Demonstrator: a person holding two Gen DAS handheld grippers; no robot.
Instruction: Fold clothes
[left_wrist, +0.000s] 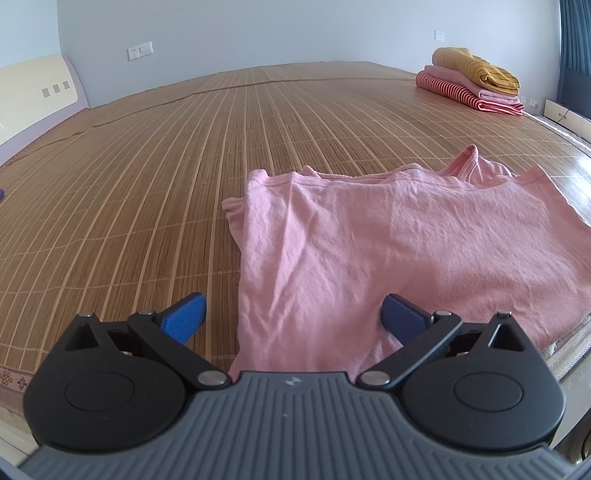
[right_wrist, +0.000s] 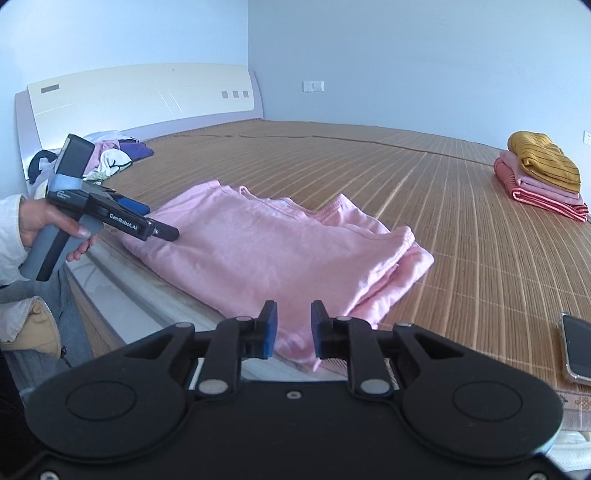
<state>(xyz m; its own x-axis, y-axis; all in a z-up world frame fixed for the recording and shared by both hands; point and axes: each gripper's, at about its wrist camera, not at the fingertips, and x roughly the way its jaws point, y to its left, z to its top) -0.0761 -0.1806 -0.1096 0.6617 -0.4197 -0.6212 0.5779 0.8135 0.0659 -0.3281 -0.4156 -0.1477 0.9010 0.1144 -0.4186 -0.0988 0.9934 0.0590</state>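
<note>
Pink garment lying partly folded at the near edge of the bed, both grippers off it.

A woven bamboo mat (left_wrist: 147, 192) covers the bed up to a cream headboard (right_wrist: 140, 99). The pink shirt (left_wrist: 388, 251) lies flat on the mat at the near edge, doubled over, its collar towards the far side. A stack of folded clothes (left_wrist: 472, 79), mustard on pink on red stripes, sits well apart at the far corner; a loose heap of unfolded clothes (right_wrist: 110, 155) lies by the headboard. The left gripper (left_wrist: 291, 317), held in the left hand (right_wrist: 48, 225), hovers over the shirt's near corner with jaws wide apart, nothing between them. The right gripper (right_wrist: 293, 328) stands narrowly parted over the shirt's near hem, pads clear of the cloth. A phone (right_wrist: 578, 347) lies on the mat to the right.
</note>
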